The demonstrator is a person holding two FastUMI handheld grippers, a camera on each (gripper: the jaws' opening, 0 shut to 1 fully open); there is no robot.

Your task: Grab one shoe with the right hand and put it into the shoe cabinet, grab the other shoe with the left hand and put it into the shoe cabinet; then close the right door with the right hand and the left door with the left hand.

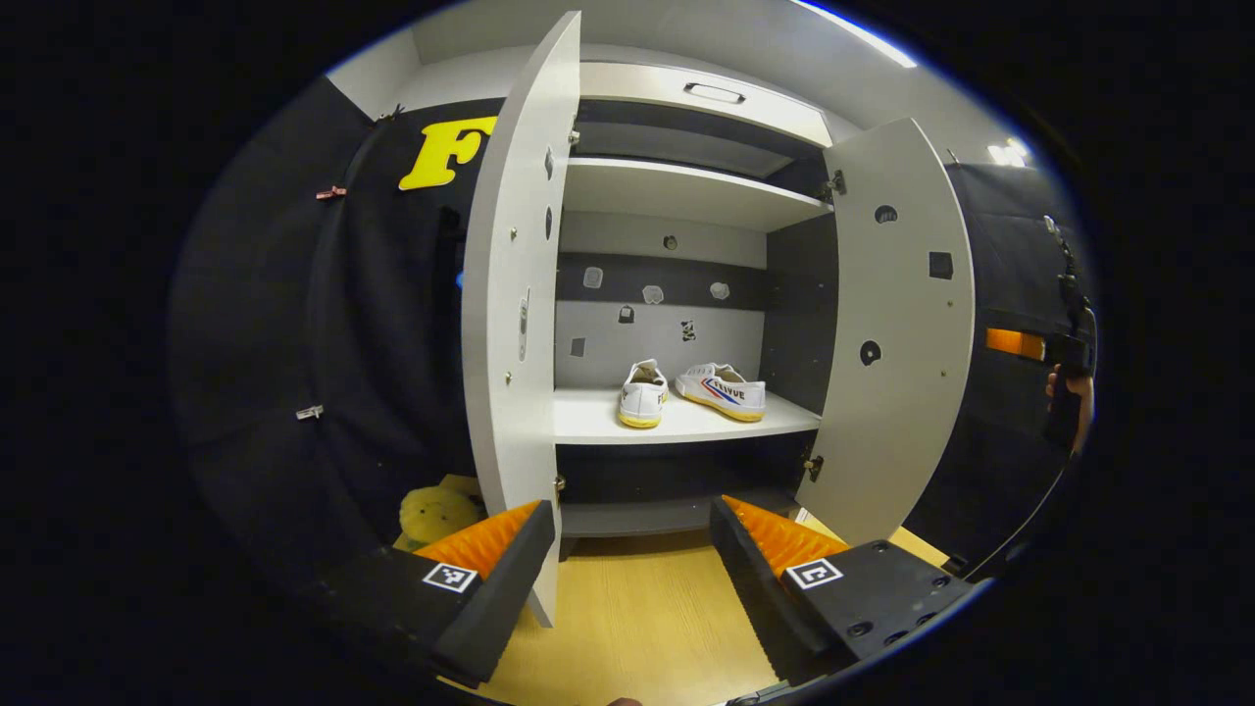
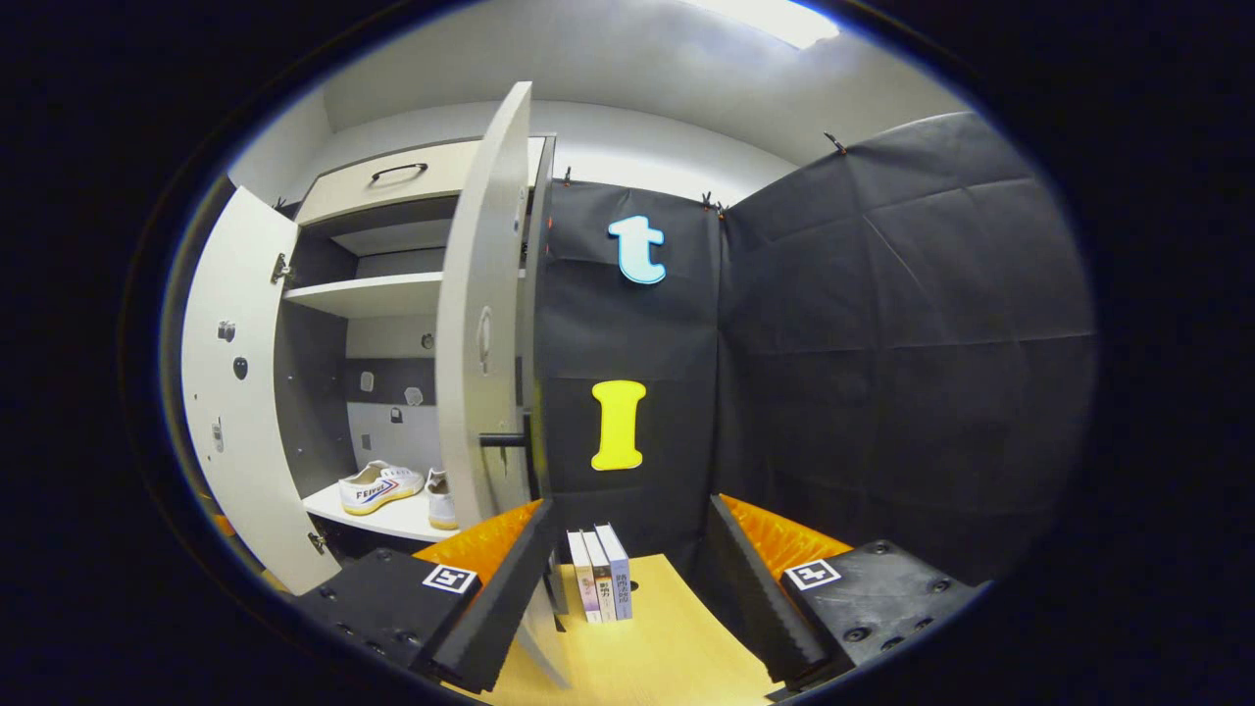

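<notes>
Both shoes on the cabinet shelf, both doors open, both pairs of fingers spread and empty.

In the left gripper view the two white sneakers sit side by side on the lower shelf [image 1: 677, 420] of the shoe cabinet [image 1: 686, 88], straight ahead above the gap between the fingers: the heel-on shoe [image 1: 642, 394] toward the left finger, the side-on shoe [image 1: 724, 390] with its striped flank toward the right finger, close together. The left door [image 1: 515, 294] stands open above the left finger, the right door [image 1: 892, 324] above the right one. The left gripper [image 1: 632, 564] is spread wide, holding and touching nothing, over the wooden floor [image 1: 637, 618]. Far beyond the right finger a hand [image 1: 1071, 407] grips a dark handle. In the right gripper view the right gripper [image 2: 627, 579] is also spread wide and empty; the right door's edge [image 2: 480, 324] rises just above its left finger, whether touching I cannot tell. Three upright books [image 2: 600, 574] stand between the fingers.
</notes>
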